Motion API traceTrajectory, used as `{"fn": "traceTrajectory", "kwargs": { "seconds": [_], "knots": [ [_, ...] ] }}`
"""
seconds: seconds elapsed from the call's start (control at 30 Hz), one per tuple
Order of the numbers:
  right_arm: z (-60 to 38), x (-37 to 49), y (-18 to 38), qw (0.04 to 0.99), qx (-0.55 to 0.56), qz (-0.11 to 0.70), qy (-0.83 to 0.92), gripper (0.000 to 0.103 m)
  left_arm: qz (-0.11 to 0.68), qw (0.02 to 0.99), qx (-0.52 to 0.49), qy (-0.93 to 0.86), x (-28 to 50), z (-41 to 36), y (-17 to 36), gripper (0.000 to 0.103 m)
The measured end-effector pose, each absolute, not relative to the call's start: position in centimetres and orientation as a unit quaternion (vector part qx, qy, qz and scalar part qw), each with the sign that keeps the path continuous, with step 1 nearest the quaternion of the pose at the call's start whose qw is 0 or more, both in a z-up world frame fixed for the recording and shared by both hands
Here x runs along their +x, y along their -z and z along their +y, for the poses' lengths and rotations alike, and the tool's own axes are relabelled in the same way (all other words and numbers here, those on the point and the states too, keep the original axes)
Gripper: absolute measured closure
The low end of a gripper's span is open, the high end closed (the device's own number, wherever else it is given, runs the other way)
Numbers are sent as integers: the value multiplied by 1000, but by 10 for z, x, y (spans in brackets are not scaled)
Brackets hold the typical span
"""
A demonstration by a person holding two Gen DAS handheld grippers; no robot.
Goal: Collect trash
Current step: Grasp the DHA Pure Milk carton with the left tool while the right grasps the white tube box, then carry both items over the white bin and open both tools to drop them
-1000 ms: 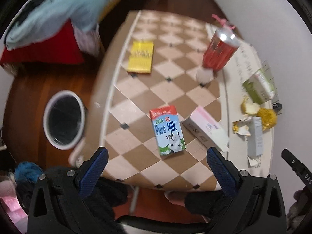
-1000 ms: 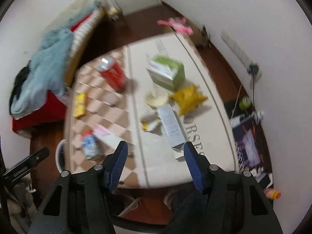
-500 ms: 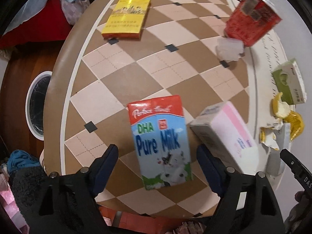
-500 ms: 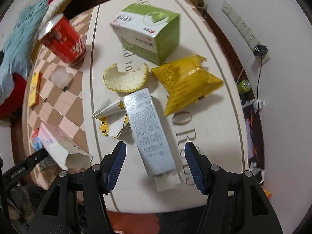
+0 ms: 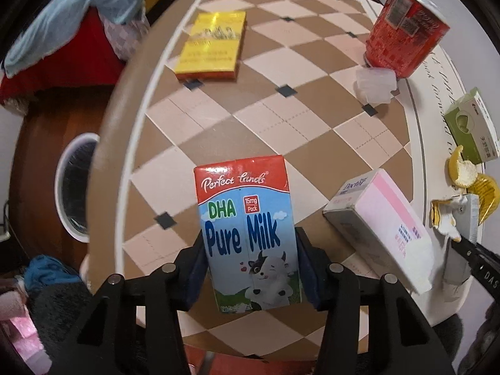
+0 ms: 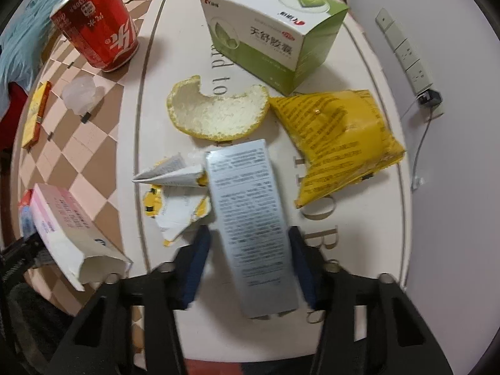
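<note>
Left claw closing on milk carton, pads at both its sides, long axis running straight ahead. Right claw closing astride grey box, same alignment. I lift next.

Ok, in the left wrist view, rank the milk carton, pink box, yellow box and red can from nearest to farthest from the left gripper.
1. Milk carton: between the closing jaws of the left gripper.
2. Pink box: just to the carton's right.
3. Yellow box: far up the checkered table, left of centre.
4. Red can: top right, roughly as far as the yellow box; too close to call.
</note>
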State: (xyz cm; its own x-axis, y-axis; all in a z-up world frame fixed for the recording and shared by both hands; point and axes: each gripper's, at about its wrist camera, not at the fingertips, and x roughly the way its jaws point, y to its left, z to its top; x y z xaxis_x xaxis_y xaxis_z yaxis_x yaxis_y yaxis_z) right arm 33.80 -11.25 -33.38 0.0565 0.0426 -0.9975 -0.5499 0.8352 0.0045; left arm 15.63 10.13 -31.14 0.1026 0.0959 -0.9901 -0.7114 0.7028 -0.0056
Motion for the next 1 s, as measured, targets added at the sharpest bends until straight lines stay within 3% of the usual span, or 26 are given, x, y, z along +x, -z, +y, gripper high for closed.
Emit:
{"fn": "traceTrajectory", "kwargs": {
  "seconds": [0.27,0.53,0.8,1.0],
  "knots": [
    [-123,319,307,723,-167,632,-224,65,559,745,-191,-310,145,99,250,55],
    [-109,299,238,754,-141,585,-265,65,490,789,-180,-324,108,111,181,55],
    [-43,256,158,766,-129,526,-348,65,427,814,-188,-346,58,152,118,55],
    [37,204,130,742,-123,506,-422,65,411,802,-216,-376,4,213,112,56]
  ]
}}
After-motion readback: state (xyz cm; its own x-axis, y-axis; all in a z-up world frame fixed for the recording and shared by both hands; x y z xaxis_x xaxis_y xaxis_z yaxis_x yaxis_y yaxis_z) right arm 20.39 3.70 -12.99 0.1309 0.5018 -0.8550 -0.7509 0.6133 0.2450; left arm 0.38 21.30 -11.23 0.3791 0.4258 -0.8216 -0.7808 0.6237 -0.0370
